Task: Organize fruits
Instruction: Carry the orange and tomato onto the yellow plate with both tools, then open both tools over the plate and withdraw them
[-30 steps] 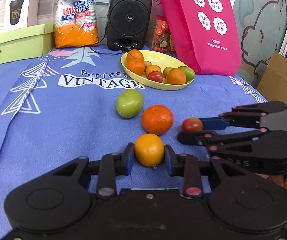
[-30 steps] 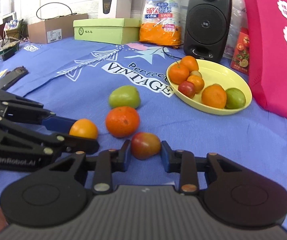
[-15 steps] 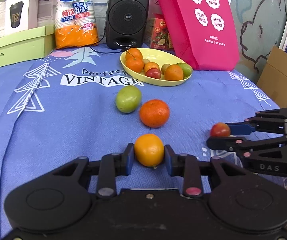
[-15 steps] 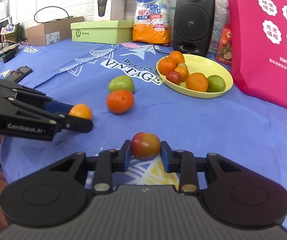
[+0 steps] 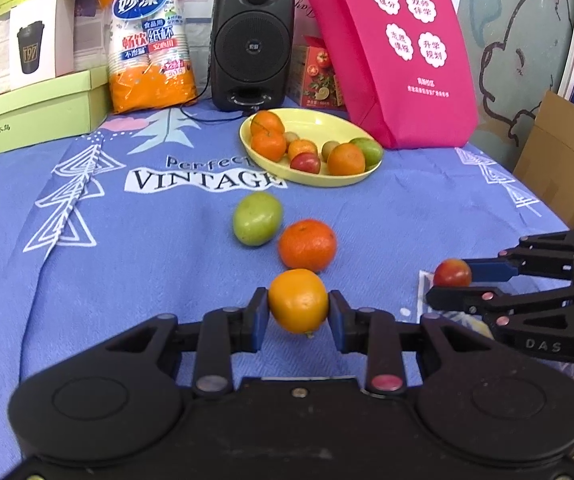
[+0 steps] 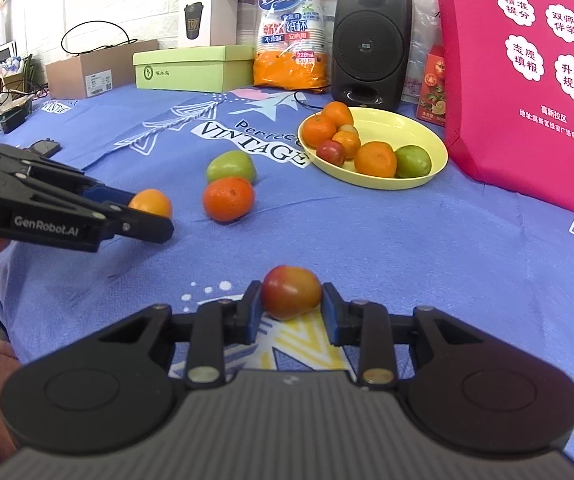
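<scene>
My left gripper (image 5: 298,306) is shut on a yellow-orange fruit (image 5: 298,300) and holds it above the blue cloth; it also shows in the right wrist view (image 6: 149,216). My right gripper (image 6: 290,302) is shut on a small red fruit (image 6: 290,291), seen at the right in the left wrist view (image 5: 452,273). A green fruit (image 5: 257,218) and an orange mandarin (image 5: 307,245) lie on the cloth between the grippers and the yellow plate (image 5: 329,120), which holds several fruits.
A black speaker (image 5: 251,40), a pack of paper cups (image 5: 149,40), a pink bag (image 5: 391,48) and a green box (image 5: 35,110) stand behind the plate. Cardboard boxes (image 5: 559,156) sit off the table's right edge. A black device (image 6: 45,146) lies at the left.
Both grippers have lifted and drawn back with their fruits. The right gripper moved right, away from the mandarin. The loose fruits and plate have not moved.
</scene>
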{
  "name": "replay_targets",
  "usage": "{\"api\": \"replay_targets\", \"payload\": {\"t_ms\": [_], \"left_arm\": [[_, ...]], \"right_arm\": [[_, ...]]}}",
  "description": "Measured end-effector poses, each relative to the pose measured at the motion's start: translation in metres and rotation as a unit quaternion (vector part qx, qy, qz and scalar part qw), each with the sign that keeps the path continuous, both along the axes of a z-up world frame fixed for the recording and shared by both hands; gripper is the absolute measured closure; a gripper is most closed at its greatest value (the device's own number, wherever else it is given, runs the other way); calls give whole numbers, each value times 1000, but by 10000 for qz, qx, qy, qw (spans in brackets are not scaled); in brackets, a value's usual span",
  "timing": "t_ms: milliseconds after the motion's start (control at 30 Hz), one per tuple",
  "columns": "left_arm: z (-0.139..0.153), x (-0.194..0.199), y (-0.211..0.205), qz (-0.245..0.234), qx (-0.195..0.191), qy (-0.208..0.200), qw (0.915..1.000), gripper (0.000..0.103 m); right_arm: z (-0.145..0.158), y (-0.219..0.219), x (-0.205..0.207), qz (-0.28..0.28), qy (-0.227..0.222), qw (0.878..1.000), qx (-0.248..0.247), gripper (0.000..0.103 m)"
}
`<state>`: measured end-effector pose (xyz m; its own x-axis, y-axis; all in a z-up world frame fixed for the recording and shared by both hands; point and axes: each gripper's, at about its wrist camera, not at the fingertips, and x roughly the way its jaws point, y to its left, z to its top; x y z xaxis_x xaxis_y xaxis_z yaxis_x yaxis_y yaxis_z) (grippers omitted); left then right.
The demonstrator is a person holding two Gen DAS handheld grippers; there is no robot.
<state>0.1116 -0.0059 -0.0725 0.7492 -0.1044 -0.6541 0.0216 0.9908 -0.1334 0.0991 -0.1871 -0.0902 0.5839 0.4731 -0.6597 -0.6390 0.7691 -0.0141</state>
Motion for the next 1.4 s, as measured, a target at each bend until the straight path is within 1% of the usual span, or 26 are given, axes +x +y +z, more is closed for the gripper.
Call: {"api": "replay_targets", "payload": {"t_ms": [233,400,467,533,667,767,900,1000,1100,1167,1300,1400], "left_arm": [[13,8,2,-155,-117,-152,9997,72],[17,29,3,-241,-93,-183,9995,72],[19,40,4,-318,-125,-184,9992,72],[22,52,4,-395,-77,-203,9990,72],[31,84,3,-491,41,-289,9984,72],[39,113,1,-579,15,-346,9977,72],[48,157,-4,-587,273,-420,9970,72],[50,193,-6,-575,236,-357,9974,72],[46,226,-11,-571,341,-287,9974,72],[40,248,-13,-542,348,-191,9977,72],[21,286,-12,-498,164,109,9986,72],[6,305,-9,-386,38,303,9988,72]], "right_arm": [[0,-1,9,-19,4,10000,2,73],[-1,2,25,-63,-6,10000,26,73],[0,3,31,-53,-48,10000,14,73],[3,4,38,-52,-129,9999,7,73],[18,4,62,-141,-361,9992,65,73],[30,6,82,-170,-560,9983,63,73],[43,12,115,-249,-745,9969,-37,73],[50,15,141,-367,-818,9960,-50,73],[55,15,166,-479,-741,9961,84,73],[52,18,184,-541,-637,9965,102,73],[36,23,213,-650,-340,9973,72,73],[24,27,227,-647,-160,9978,39,73]]}}
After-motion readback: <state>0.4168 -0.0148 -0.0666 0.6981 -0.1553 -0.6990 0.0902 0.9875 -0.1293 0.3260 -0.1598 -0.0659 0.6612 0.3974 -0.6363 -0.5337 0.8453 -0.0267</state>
